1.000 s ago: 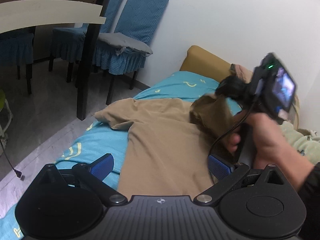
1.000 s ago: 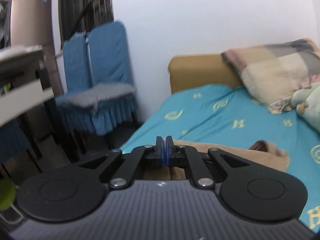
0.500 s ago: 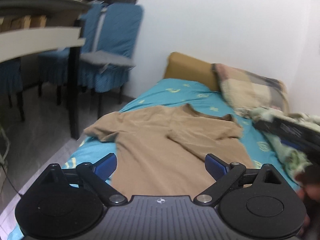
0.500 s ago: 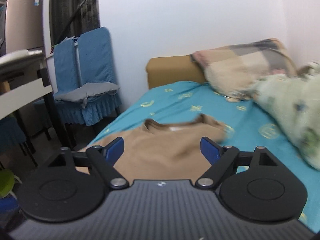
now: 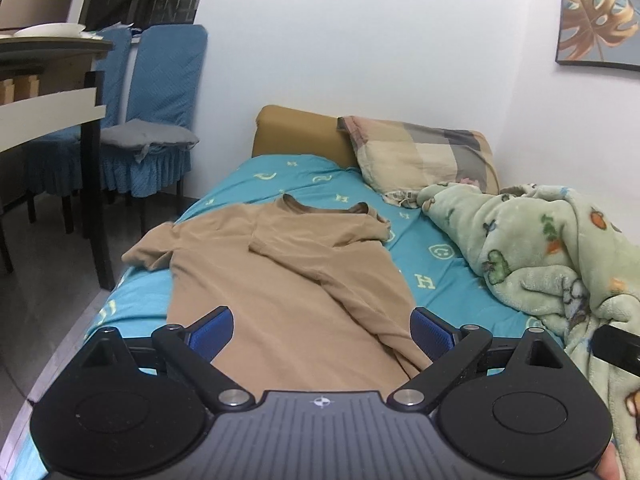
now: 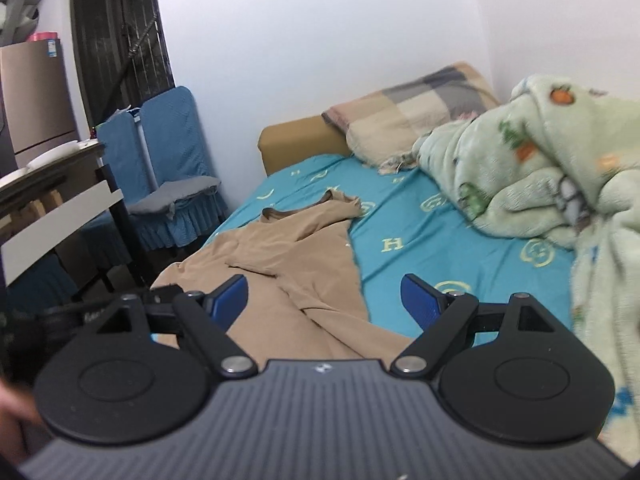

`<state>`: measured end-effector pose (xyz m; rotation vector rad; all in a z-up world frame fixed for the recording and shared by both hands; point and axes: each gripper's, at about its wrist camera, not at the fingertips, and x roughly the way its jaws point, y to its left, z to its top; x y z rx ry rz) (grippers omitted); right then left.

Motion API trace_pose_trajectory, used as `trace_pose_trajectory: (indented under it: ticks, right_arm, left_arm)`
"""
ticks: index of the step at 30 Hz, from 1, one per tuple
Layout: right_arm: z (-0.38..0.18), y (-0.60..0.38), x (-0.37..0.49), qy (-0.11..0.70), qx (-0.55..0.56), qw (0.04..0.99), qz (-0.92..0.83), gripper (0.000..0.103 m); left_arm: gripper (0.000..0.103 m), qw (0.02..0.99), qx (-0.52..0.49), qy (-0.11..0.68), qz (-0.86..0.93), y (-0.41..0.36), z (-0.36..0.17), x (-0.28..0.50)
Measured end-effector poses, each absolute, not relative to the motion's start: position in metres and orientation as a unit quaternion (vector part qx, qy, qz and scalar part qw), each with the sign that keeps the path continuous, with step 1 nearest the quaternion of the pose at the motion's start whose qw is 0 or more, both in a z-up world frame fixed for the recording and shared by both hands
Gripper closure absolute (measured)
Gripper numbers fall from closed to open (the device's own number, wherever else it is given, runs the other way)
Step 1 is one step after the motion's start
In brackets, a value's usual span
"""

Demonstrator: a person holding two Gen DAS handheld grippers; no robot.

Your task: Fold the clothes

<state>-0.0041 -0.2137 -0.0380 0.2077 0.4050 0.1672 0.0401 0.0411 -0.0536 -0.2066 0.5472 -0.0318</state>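
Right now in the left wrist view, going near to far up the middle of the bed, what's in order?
Left gripper, open → tan shirt spread on the bed, one sleeve folded across it → bare teal sheet → mustard headboard → white wall.

Dim, even indoor light; strong fisheye bowing at edges; right-wrist view motion-blurred.

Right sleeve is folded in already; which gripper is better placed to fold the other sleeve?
Probably left: the spread sleeve lies on that gripper's side, toward the chairs. Both the left gripper and right gripper are open and empty.
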Motion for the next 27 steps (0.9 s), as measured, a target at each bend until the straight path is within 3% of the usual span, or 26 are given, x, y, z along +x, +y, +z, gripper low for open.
trace_pose_trajectory:
  ticks: [17,27]
  right_arm:
    - [-0.037,-0.282,-0.014,0.202,0.172,0.962,0.059,0.018]
    - [-0.053,-0.362,-0.008,0.215,0.260,0.941,-0.011,0.017]
  left_arm:
    - [0.008,0.953,-0.026,0.301,-0.036,-0.018,-0.067,0.009]
    - [0.019,0.931,0.027,0.341,-0.129,-0.098,-0.093,0.025]
